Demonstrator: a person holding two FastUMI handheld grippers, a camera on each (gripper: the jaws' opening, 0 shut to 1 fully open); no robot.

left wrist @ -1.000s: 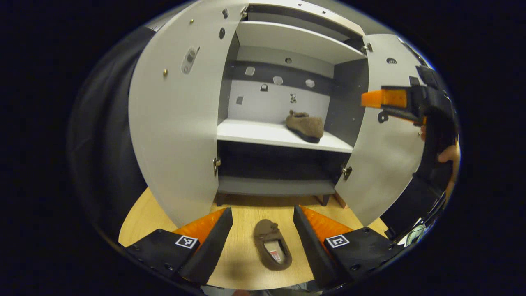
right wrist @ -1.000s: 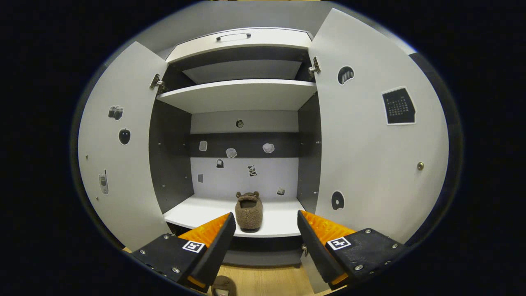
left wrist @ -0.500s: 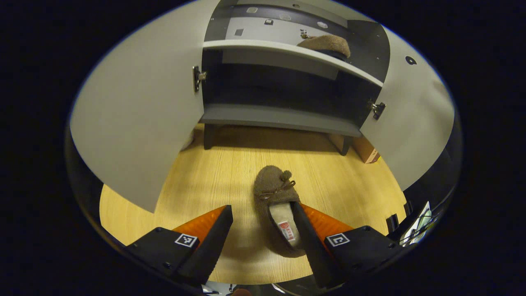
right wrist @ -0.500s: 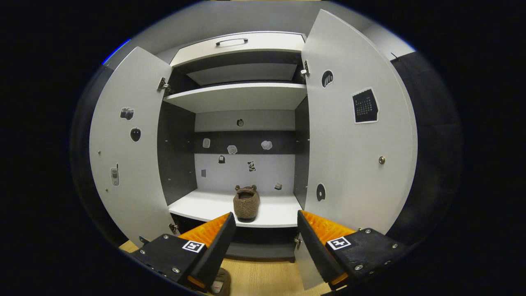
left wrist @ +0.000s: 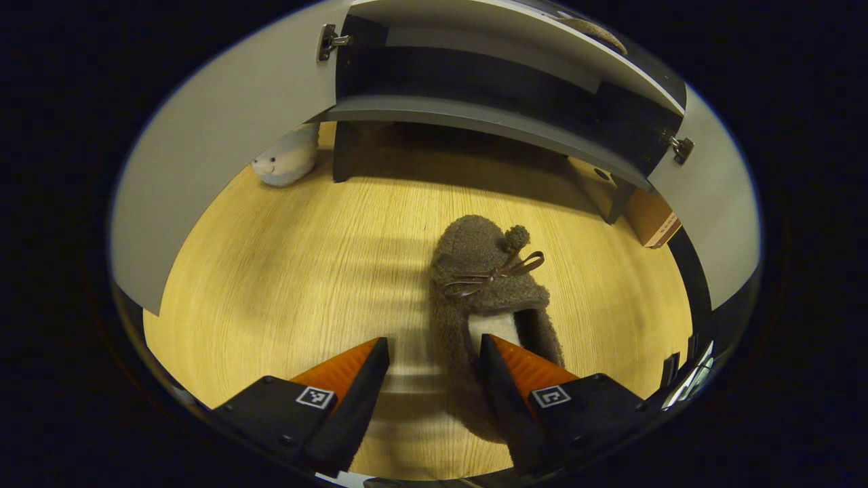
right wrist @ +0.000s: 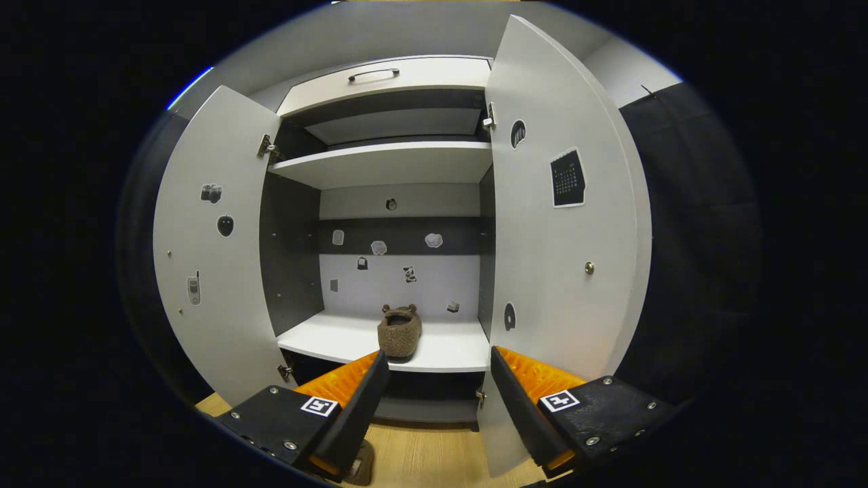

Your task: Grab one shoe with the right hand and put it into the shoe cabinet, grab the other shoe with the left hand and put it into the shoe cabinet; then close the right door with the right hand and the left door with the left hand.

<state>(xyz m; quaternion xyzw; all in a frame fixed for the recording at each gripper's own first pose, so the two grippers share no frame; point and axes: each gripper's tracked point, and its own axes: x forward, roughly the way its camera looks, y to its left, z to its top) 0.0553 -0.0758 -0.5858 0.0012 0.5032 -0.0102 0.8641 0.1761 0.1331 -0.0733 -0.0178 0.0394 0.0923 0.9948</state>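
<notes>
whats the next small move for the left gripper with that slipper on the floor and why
Probably close the left gripper on the fuzzy brown slipper lying on the wooden floor. Its jaws are open, one finger seemingly inside the slipper's opening, the other outside its side wall, so that wall sits between them. The other brown slipper already rests on the white cabinet shelf.

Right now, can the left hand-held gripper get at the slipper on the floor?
Probably yes: the left hand-held gripper is open right at the brown slipper, one finger already over its opening, nothing between them.
</notes>
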